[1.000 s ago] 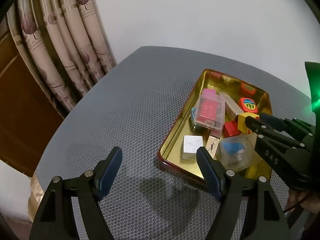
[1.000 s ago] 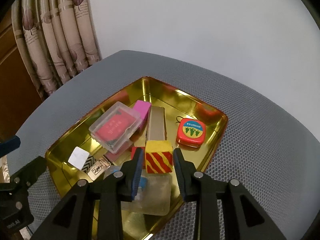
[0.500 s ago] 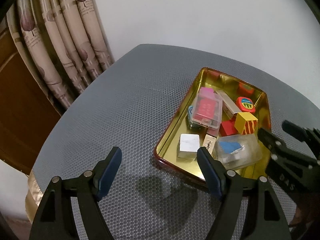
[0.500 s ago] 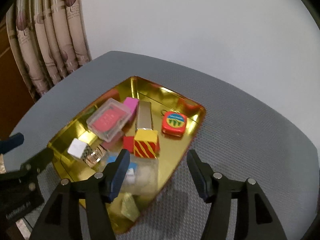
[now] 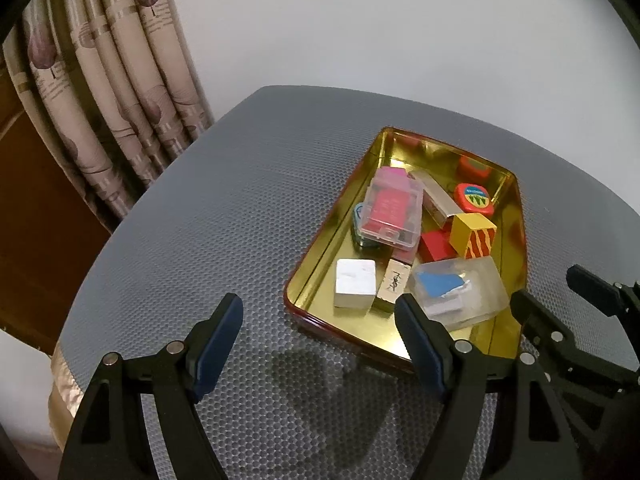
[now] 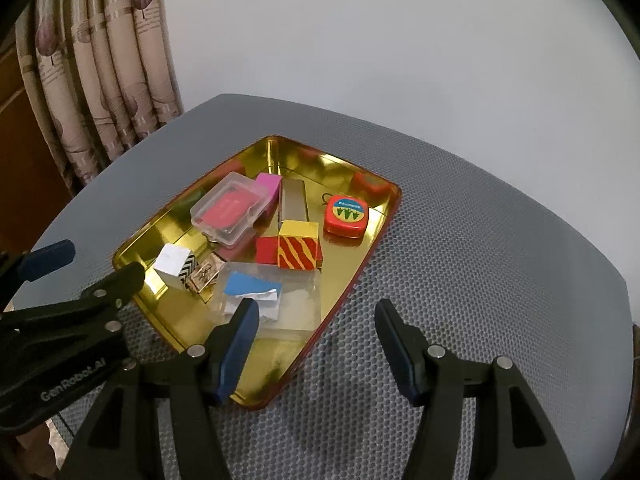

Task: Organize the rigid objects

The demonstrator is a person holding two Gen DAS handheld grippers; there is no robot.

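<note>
Grey mesh surface (image 6: pixel 480 240); my right fingers (image 6: pixel 316 344), just opening, empty, before the striped block (image 6: pixel 298 250); left fingers (image 5: pixel 320 336) wide. Next: another piece.

A plain pale grey-white wall (image 5: pixel 400 32) is seen behind a round table covered in grey honeycomb-textured matting (image 5: pixel 224 208). To the left, a pleated beige curtain printed with mauve tree motifs (image 5: pixel 120 92) is hung beside dark brown wooden panelling (image 5: pixel 36 208). The table is lit from above, and soft shadows are cast on the matting.
</note>
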